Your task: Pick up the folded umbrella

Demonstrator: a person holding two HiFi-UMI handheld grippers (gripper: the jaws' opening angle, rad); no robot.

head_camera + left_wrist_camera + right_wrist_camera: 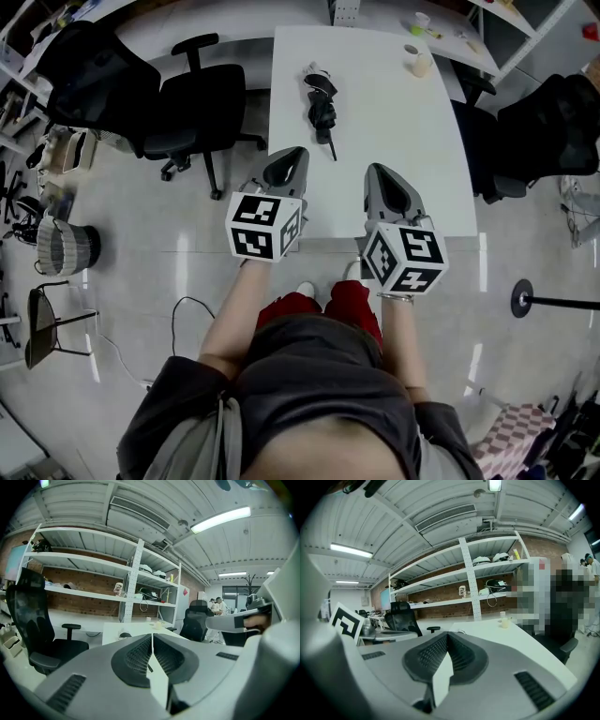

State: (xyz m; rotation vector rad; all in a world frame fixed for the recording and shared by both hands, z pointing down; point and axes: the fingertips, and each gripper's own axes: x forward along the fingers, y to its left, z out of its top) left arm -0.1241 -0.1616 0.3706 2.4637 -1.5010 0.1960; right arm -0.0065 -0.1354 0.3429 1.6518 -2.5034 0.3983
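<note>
The folded black umbrella [322,105] lies on the white table [394,122], toward its far left part, with its thin tip pointing at me. My left gripper [292,156] hovers at the table's near edge, short of the umbrella, jaws shut and empty. To its right, my right gripper [380,174] is also over the near edge, shut with nothing in it. In the left gripper view the closed left gripper [152,637] points at the table, where the umbrella [125,634] is a small dark lump. The right gripper view shows the right gripper [446,637] closed too.
A black office chair [199,105] stands left of the table and another [548,127] to its right. A pale cup [421,64] sits at the table's far right corner. A wire basket [66,247] and clutter line the floor on the left. White shelves [93,573] stand behind.
</note>
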